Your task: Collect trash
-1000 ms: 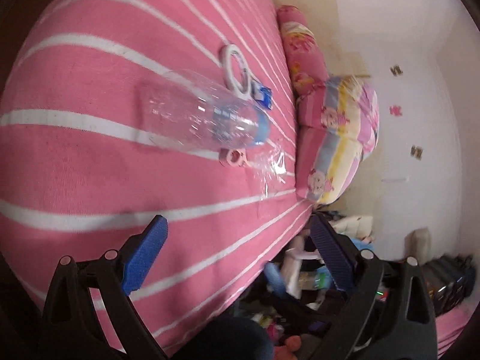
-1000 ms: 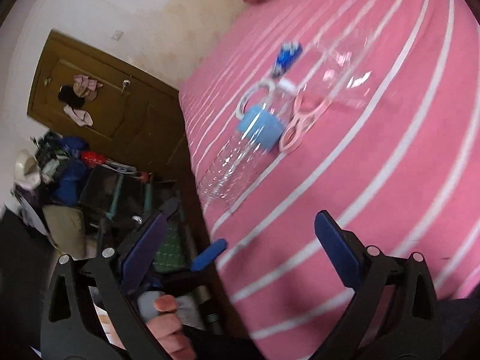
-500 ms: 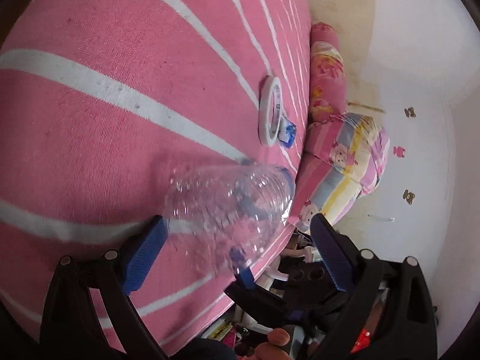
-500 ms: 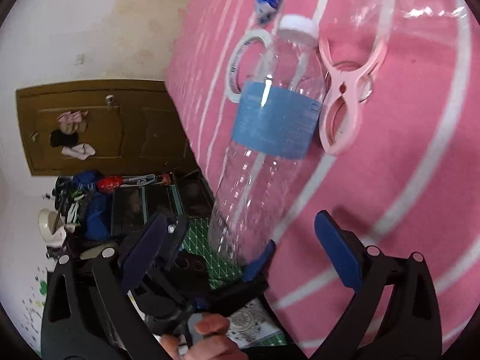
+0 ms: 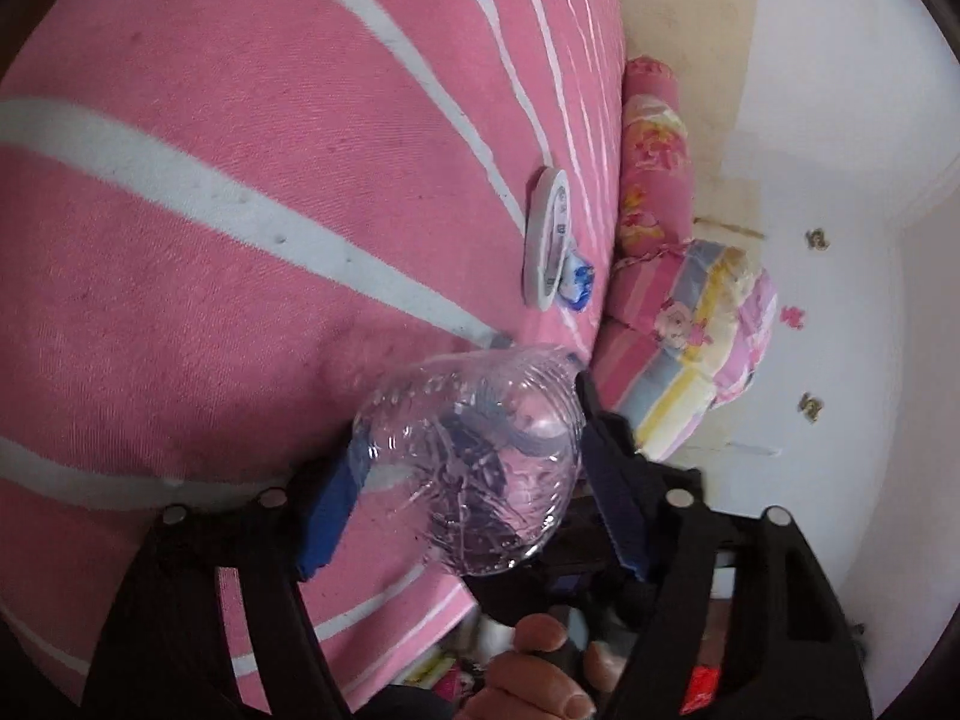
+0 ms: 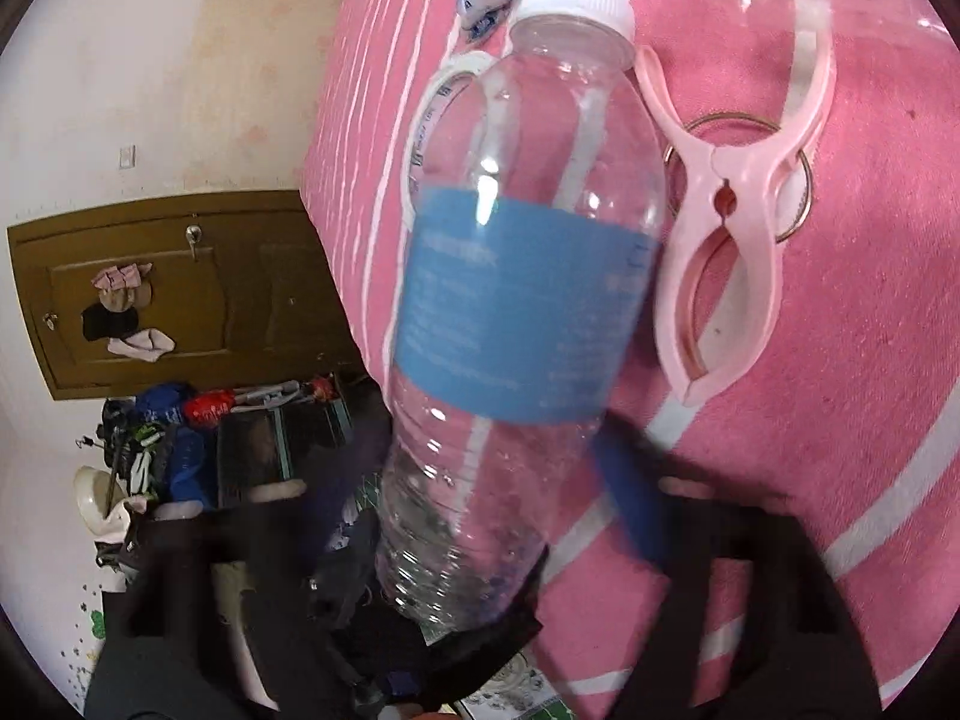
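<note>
Between my left tongs: my left tongs (image 5: 471,480) are clenched on the clear plastic bottle (image 5: 492,420), one blue pad (image 5: 333,498) pressed to each side of its ribbed base. The jaws have just been closing with the bottle between them.
Bottle's place: its base end faces me and its white cap points away from the tips. It lies low against the pink striped bed cover (image 5: 240,180), near the bed's edge.
My right tongs: my right tongs (image 6: 486,480) have also just been closing around the bottle's lower body. One blue pad sits against its side. The other jaw is a dark smear, so I cannot tell whether this pair truly grips.
Why both pairs: I judge the bottle light, smooth and apt to roll, so I take it low, at the end nearest me.
Under the left tongs: a hand (image 5: 540,672) holds the other tool's handle, close below the bottle.
Beyond the left tips: a white tape roll (image 5: 546,240) touches a crumpled blue-and-white wrapper (image 5: 576,282). The wrapper is likely trash to fetch.
Right of the bottle, from the right tongs: a pink clothes peg (image 6: 720,240) lies just beside it. Clear film (image 6: 810,0) lies farther off.
Past the bed: striped pillows (image 5: 690,330) rest by the wall.
</note>
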Demonstrator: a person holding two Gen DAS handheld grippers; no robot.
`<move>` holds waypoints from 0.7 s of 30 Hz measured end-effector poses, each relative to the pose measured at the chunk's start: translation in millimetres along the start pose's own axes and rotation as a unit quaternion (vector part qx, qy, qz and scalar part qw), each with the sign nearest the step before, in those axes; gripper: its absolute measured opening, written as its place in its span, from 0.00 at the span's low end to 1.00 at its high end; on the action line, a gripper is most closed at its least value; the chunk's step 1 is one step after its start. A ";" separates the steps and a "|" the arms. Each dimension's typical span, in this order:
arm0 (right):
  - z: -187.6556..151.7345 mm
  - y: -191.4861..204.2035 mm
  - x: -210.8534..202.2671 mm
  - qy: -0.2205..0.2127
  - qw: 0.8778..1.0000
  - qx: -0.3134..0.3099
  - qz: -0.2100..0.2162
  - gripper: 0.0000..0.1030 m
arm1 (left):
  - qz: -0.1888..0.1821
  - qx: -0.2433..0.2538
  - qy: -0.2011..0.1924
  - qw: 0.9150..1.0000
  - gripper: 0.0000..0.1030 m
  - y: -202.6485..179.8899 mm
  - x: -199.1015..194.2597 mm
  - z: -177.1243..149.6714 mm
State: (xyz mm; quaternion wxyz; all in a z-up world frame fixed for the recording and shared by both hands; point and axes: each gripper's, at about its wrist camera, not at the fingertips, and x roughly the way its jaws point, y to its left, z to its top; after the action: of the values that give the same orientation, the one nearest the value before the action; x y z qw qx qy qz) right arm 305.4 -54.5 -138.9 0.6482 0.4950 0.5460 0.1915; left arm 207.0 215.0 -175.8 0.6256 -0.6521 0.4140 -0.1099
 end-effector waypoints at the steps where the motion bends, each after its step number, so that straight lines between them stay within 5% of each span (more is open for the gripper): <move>1: -0.7 -0.2 -3.3 -0.004 1.000 0.001 0.003 0.62 | -0.003 0.000 -0.002 1.000 0.65 -0.7 -2.5 -2.7; 12: -20.2 10.6 -48.8 -0.039 0.999 -0.027 0.022 0.62 | -0.058 0.010 0.021 0.998 0.62 -18.2 -16.0 -53.0; 21: -67.0 3.7 -124.7 -0.100 0.992 -0.028 0.070 0.62 | -0.085 0.057 0.043 0.994 0.62 -52.6 -25.1 -140.6</move>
State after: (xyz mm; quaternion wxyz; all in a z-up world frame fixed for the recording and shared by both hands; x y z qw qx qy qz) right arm 205.2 -122.3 -65.3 0.6986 0.5299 0.4367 0.2009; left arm 119.3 123.5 -91.6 0.6319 -0.6427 0.3766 -0.2140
